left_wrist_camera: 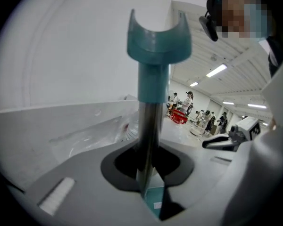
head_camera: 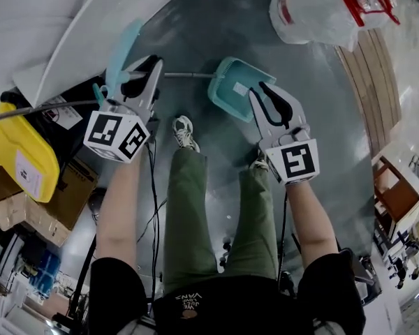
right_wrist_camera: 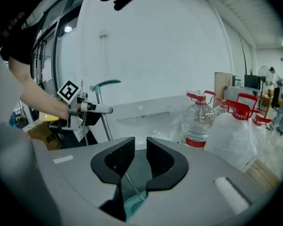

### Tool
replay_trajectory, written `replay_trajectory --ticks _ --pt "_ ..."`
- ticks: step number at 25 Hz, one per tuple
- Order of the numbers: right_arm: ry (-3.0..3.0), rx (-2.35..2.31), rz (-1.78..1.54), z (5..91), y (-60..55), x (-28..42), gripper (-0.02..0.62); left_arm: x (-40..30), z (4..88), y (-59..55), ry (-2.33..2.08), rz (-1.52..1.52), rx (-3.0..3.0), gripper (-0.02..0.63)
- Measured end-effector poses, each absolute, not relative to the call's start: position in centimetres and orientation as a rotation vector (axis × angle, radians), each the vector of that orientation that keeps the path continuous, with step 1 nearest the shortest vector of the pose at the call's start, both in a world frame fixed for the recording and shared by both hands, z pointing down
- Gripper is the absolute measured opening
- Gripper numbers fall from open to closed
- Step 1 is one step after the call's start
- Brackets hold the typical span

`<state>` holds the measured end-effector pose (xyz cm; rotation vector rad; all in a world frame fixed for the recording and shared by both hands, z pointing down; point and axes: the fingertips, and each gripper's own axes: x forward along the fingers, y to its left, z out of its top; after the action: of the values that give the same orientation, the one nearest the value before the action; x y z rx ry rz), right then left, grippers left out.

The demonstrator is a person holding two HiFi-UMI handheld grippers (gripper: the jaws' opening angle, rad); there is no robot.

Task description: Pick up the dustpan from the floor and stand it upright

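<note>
The teal dustpan (head_camera: pixel 232 84) hangs off the dark floor in front of my feet, its metal pole (head_camera: pixel 188 75) running left to a teal handle (head_camera: pixel 122 47). My left gripper (head_camera: pixel 148 68) is shut on that pole; in the left gripper view the pole (left_wrist_camera: pixel 148 126) rises between the jaws of the left gripper (left_wrist_camera: pixel 148 163) to the handle's forked end (left_wrist_camera: pixel 158 39). My right gripper (head_camera: pixel 264 93) is shut on the pan's near rim. In the right gripper view the thin teal rim (right_wrist_camera: pixel 132 202) runs between the jaws of the right gripper (right_wrist_camera: pixel 136 157).
Large water bottles (right_wrist_camera: pixel 198 121) with red caps stand at the right, beside a wooden pallet (head_camera: pixel 373 82). A yellow container (head_camera: pixel 24 152) and cardboard boxes (head_camera: pixel 49 204) sit at the left under a white curved wall (head_camera: pixel 91 19). My shoes (head_camera: pixel 184 132) are just below the pan.
</note>
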<state>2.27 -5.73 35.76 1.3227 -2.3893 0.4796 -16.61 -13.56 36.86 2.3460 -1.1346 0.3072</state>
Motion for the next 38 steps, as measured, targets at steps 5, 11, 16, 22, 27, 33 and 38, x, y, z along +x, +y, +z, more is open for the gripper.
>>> replay_trajectory --ticks 5,11,16,22,27,33,38 --pt "-2.499 1.336 0.506 32.3 -7.1 -2.3 0.078 -21.6 35.3 -14.7 -1.205 0.338 2.39 0.104" --pt "-2.578 1.274 0.478 30.2 -8.2 -8.3 0.078 -27.2 34.0 -15.6 -1.266 0.434 2.461 0.104" --pt "-2.602 1.235 0.468 30.0 -9.1 -11.5 0.078 -30.8 33.5 -16.7 -1.299 0.535 2.525 0.104" --pt "-2.624 1.214 0.456 29.8 -10.1 -14.4 0.078 -34.9 33.5 -17.5 -1.284 0.71 2.606 0.103" --pt "-2.628 1.191 0.464 30.1 -10.1 -15.8 0.078 -37.2 33.3 -17.8 -1.292 0.812 2.662 0.103" --pt "-2.623 1.17 0.473 30.6 -9.7 -16.3 0.078 -37.9 33.4 -17.9 -1.333 0.886 2.704 0.103" --pt "-2.616 1.178 0.476 30.6 -9.3 -15.8 0.078 -36.8 33.6 -17.9 -1.364 0.879 2.737 0.104"
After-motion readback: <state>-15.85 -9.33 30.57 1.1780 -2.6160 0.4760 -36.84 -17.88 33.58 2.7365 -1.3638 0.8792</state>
